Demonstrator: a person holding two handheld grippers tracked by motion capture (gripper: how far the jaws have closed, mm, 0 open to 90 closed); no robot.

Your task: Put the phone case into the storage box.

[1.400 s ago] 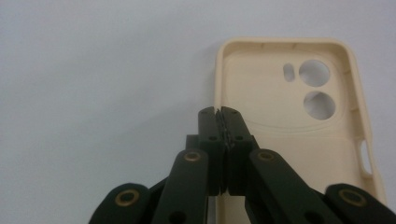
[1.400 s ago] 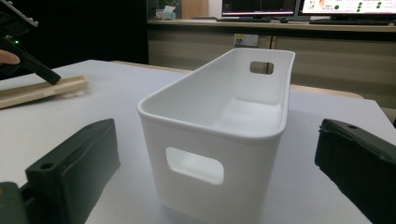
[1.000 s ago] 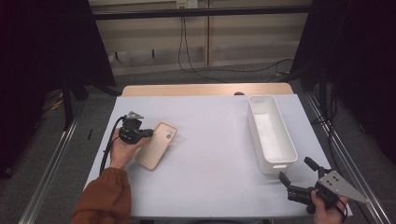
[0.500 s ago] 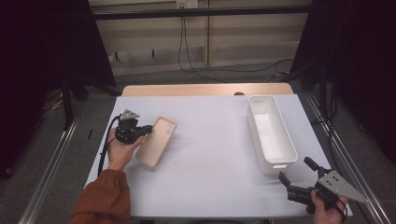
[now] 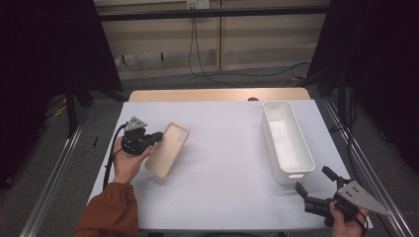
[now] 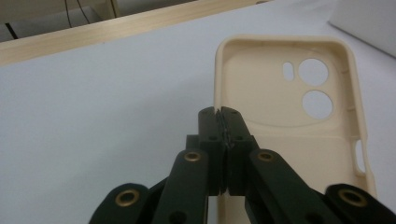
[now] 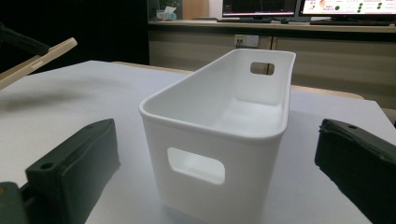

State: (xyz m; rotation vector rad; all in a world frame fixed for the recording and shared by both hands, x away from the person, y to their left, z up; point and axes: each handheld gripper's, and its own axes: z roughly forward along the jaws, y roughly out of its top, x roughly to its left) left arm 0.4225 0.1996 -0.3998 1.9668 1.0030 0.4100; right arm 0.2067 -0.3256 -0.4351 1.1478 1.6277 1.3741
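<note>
Phone case [image 5: 168, 149], pale beige and empty, sits at the left part of the white table [image 5: 222, 163], pinched by its long edge in my left gripper [image 5: 148, 139]; in the left gripper view the two black jaws are pressed together with the case [image 6: 289, 121] wall caught thinly between them, no gap visible beyond that edge; the open inner side of the case faces the camera, its two round camera cut-outs and a small oval slot toward the far end; the right gripper view shows the case [image 7: 35, 63] tilted, one end raised off the table surface with a soft shadow beneath it, so I am carrying it at least partly clear of the table, though I cannot tell whether its lower end touches. My left hand [image 5: 129, 163] wraps the gripper body, an orange-brown sleeve [image 5: 106, 212] coming in from the bottom edge, the cable looping out to the left.

My right gripper [image 5: 316, 187] rests at the near right corner of the table, jaws spread wide and gripping nothing; in its own view the two black jaws stand well apart on either side of the white bin [image 7: 224, 140], neither touching it; the bin [image 5: 286, 140] is long, empty, with a handle slot in each short end, lying near the right edge of the table, its near end just beyond my open jaws, well apart from the case.
</note>
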